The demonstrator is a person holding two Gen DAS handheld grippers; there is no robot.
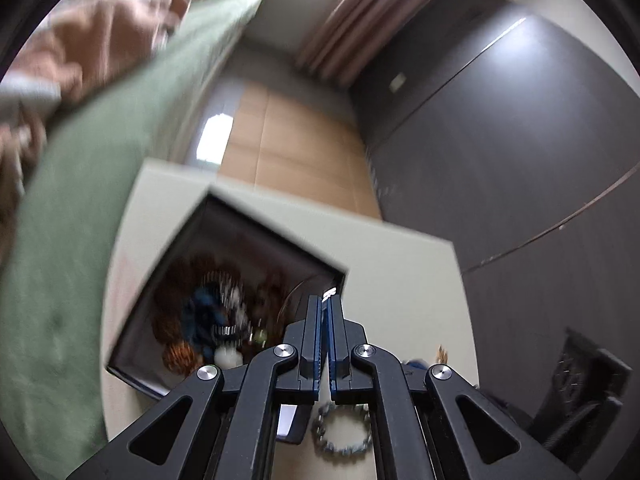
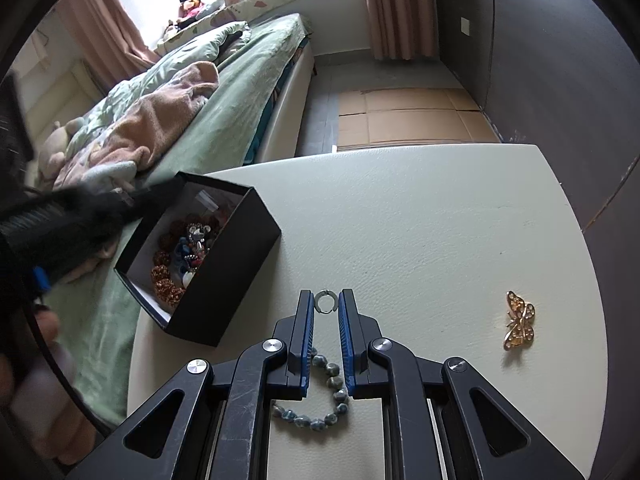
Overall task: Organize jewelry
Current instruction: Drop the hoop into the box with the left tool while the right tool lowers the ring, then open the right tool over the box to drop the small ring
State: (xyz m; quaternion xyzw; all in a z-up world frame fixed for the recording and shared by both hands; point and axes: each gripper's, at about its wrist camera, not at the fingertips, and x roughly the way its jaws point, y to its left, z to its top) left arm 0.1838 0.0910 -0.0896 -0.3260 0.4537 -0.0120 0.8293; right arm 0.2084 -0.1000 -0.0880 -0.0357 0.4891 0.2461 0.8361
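A small silver ring [image 2: 326, 301] sits pinched upright at the tips of the right gripper [image 2: 326, 308], above a grey-green bead bracelet [image 2: 320, 396] lying curved on the table, a gold butterfly brooch [image 2: 519, 326] flat off to the right, and the open black box [image 2: 224, 276] of tangled jewelry to the left.

Both wrist views angle down, close over table [image 2: 440, 220]; share box [image 1: 224, 248]

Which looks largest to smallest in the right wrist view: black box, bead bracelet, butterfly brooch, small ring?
1. black box
2. bead bracelet, partly hidden, nearer the camera
3. butterfly brooch
4. small ring
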